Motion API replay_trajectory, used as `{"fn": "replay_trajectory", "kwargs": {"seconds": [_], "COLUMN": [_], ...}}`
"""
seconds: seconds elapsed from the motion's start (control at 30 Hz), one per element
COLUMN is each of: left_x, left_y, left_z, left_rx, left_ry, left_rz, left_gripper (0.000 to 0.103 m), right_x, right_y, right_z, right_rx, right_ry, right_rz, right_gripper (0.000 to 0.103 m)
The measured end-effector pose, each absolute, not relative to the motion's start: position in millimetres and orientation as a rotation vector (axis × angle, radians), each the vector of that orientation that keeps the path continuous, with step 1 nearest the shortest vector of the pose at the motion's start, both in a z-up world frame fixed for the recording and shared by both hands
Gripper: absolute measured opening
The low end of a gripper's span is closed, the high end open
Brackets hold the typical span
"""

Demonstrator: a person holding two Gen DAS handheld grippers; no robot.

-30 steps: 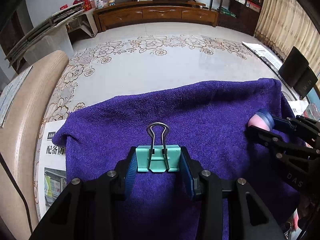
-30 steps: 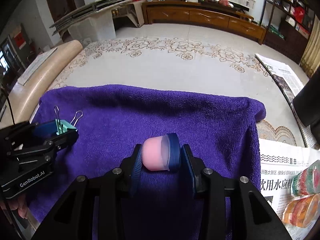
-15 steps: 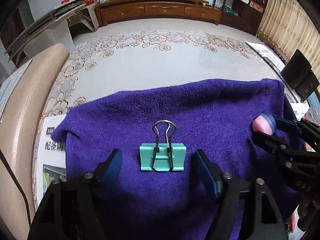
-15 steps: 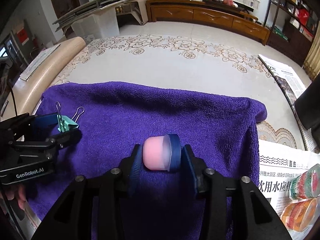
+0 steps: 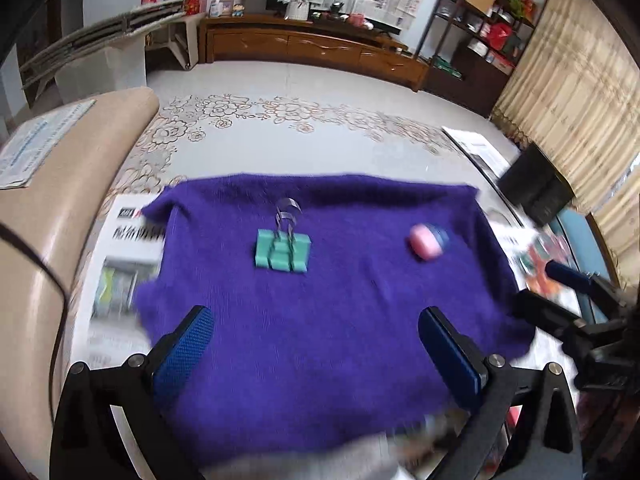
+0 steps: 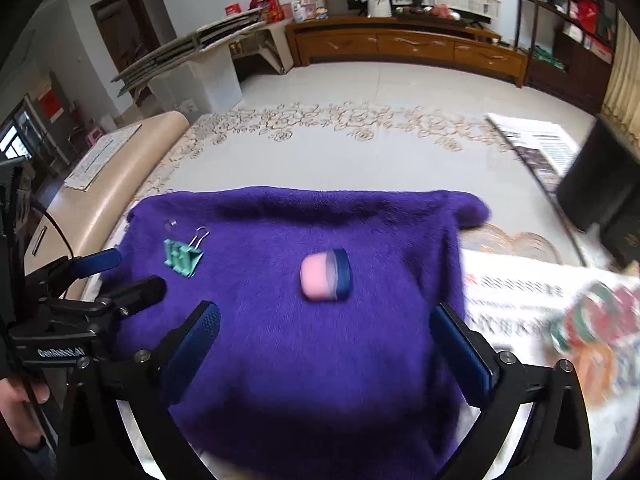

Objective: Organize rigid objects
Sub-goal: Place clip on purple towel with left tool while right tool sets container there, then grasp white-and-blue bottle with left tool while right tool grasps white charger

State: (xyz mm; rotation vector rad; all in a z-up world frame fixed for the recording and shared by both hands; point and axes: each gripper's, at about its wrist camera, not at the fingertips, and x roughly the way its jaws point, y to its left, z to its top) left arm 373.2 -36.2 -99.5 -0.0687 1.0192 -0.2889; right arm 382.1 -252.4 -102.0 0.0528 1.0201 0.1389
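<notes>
We found the clip (image 5: 283, 255) lying flat on the towel (image 5: 320, 360), left of centre, its wire handles pointing toward the far edge. The jar (image 6: 326, 277), pink with a blue lid, lay on its side on the same towel, well to the right of the clip and apart from it.

The left tongs (image 5: 316, 342) were above the near part of the towel, with the clip ahead of them. Their jaws were opening and stood wide; nothing was between them and the pads touched nothing. The right tongs (image 6: 328, 344) stood likewise on the near side of the jar: jaws opening, wide, nothing between the pads.

We saw the towel spread over a counter (image 5: 100, 280) covered with newspaper (image 6: 520, 300). Rolls of tape (image 6: 592, 320) lay on the newspaper to the right of the towel, blurred. In the right wrist view a hand (image 6: 20, 408) gripped the handle of the left tongs at the lower left edge.
</notes>
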Motion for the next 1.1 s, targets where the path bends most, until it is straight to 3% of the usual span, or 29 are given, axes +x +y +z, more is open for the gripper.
{"fn": "replay_trajectory", "kwargs": {"seconds": [0.27, 0.5, 1.1], "left_x": [283.1, 236.4, 229.7], "left_y": [-44.8, -56.8, -55.3], "left_z": [-109.3, -142.0, -160.0], "left_rx": [-0.108, -0.148, -0.04], "left_ry": [1.064, 1.132, 1.115], "left_rz": [-0.265, -0.239, -0.044], "left_gripper": [0.103, 0.103, 0.103], "right_x": [282.0, 210.3, 155.2], "right_y": [-269.3, -294.1, -340.4], "right_z": [-62.7, -71.3, -117.8], "right_rx": [0.065, 0.099, 0.204], "right_ry": [0.969, 0.993, 0.968], "right_rz": [0.09, 0.02, 0.055], "right_gripper": [0.103, 0.103, 0.103]}}
